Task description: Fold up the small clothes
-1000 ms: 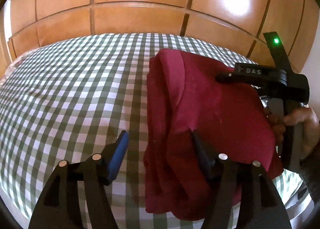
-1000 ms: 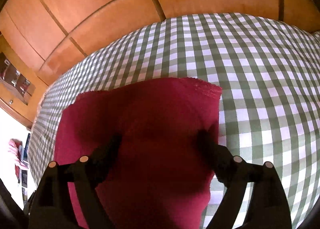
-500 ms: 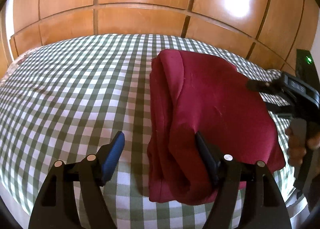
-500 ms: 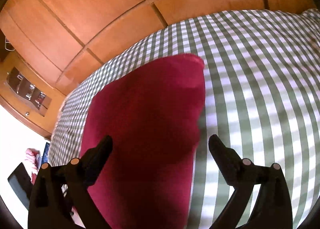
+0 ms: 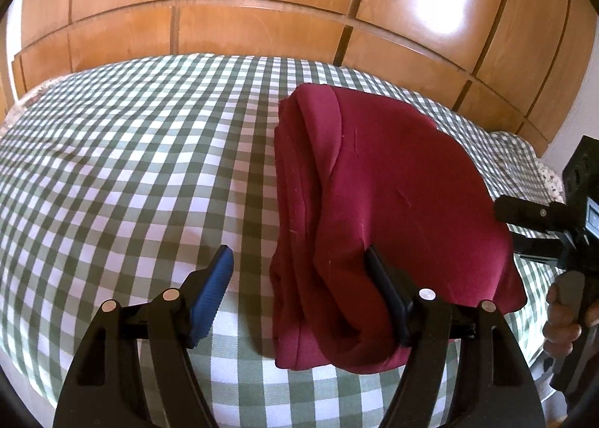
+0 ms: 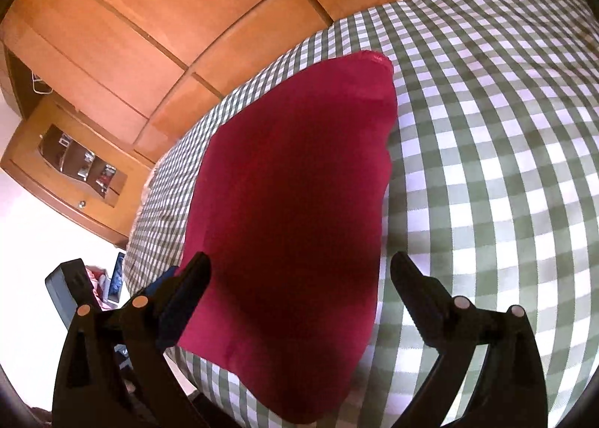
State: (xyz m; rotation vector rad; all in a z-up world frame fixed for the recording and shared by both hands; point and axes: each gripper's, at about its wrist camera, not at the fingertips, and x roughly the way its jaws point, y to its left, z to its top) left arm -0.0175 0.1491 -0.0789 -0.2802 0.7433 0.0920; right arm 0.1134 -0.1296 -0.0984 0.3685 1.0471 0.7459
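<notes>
So the right hand-held gripper (image 6: pixel 299 285) has pulled back off the red garment (image 5: pixel 385 211) since a second ago. It was sitting right over the cloth, and now it's out past the garment's right edge, by the bed's side, with its jaws spread wide and having just been opening. Nothing is pinched, though the cloth's near end shows in the gap below them. The left hand-held gripper (image 5: pixel 299 285) has hardly budged. Its jaws have been opening a bit too and stand fairly wide. The garment's folded left edge lies between them, with one finger (image 5: pixel 385 293) against the cloth and the blue pad (image 5: pixel 213 293) clear over the checked bedcover (image 5: pixel 131 173). The folded garment lies toward the bed's near right corner. There's loads of open cover to its left and up to the wooden headboard (image 5: pixel 262 16).
</notes>
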